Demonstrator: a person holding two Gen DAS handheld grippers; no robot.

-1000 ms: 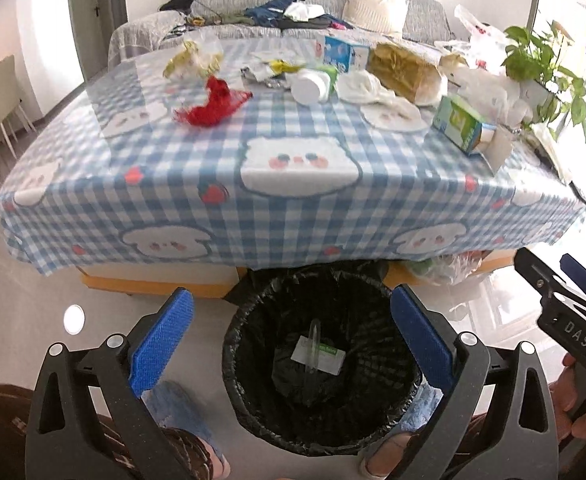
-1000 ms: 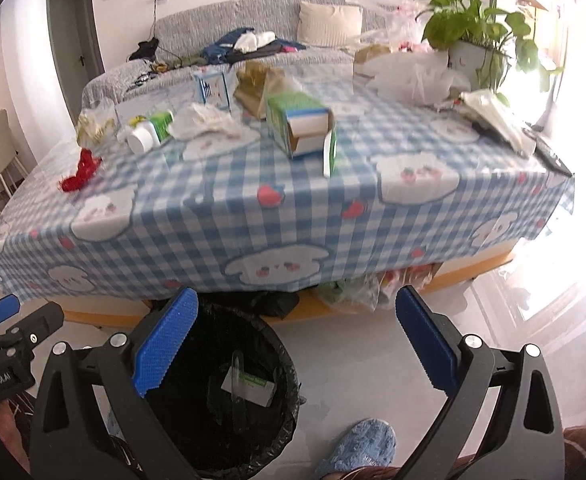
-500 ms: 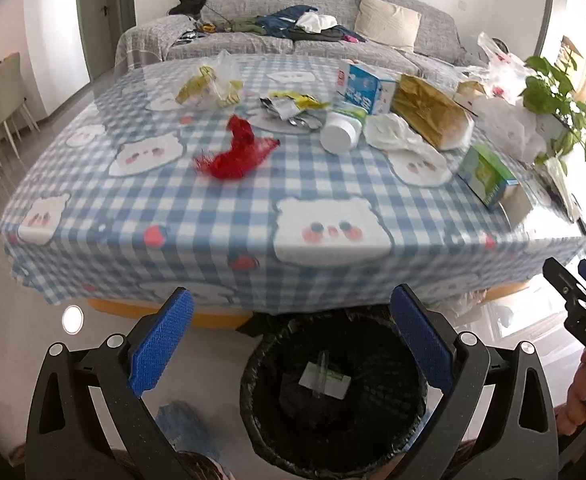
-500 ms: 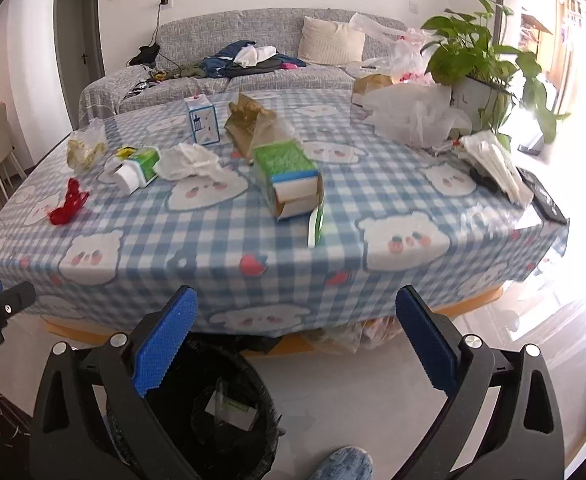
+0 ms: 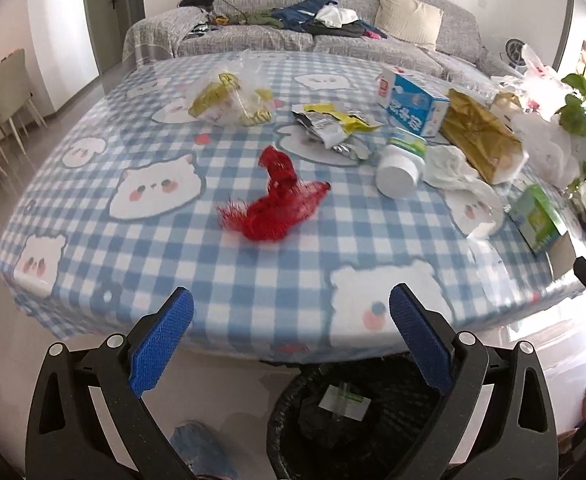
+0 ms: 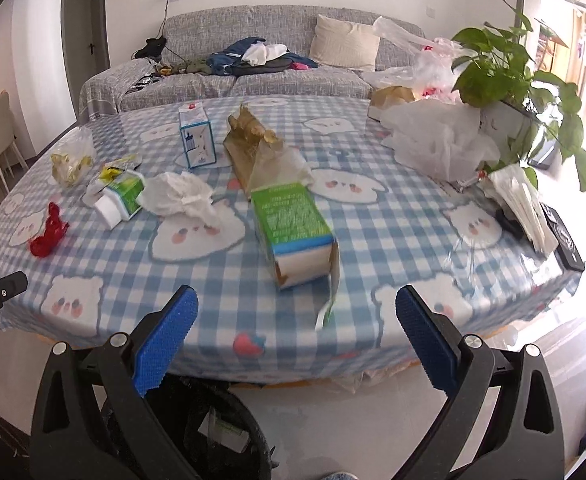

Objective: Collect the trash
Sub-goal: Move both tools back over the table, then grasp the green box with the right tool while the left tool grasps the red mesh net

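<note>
**Both grippers empty above the bin, trash spread over the table**

Left wrist view: the left gripper point(image 5: 291, 312) fills the bottom of the frame, its blue-padded fingers point(image 5: 161, 344) spread wide with nothing between them. Below them, at bottom centre, sits the black-lined trash bin point(image 5: 293, 432) on the floor, just under the near edge of the table point(image 5: 253, 288); a white label-like scrap lies inside it. On the blue checked cloth, at mid-frame, lies a red crumpled wrapper point(image 5: 273, 204). Further up are a clear bag with yellow contents point(image 5: 233, 100), a torn foil packet point(image 5: 333, 124), a white bottle on its side point(image 5: 399, 162), a crumpled tissue point(image 5: 453, 168), a blue milk carton point(image 5: 413, 104) and a brown paper bag point(image 5: 479, 136). A green box point(image 5: 537, 216) lies at the right edge of the frame.

Right wrist view: the right gripper point(image 6: 296, 316) also stands with its fingers point(image 6: 165, 340) wide apart and holding nothing. The green box point(image 6: 293, 232) lies on its side at centre, its open flap toward the table's near edge. The tissue point(image 6: 181, 196) and the white bottle point(image 6: 121, 196) lie touching to its left, and the red wrapper point(image 6: 49, 232) is at mid-left. A potted plant point(image 6: 505, 76) and white plastic bags point(image 6: 437, 140) occupy the upper right. The bin's rim point(image 6: 253, 424) shows at the bottom, left of centre.
</note>
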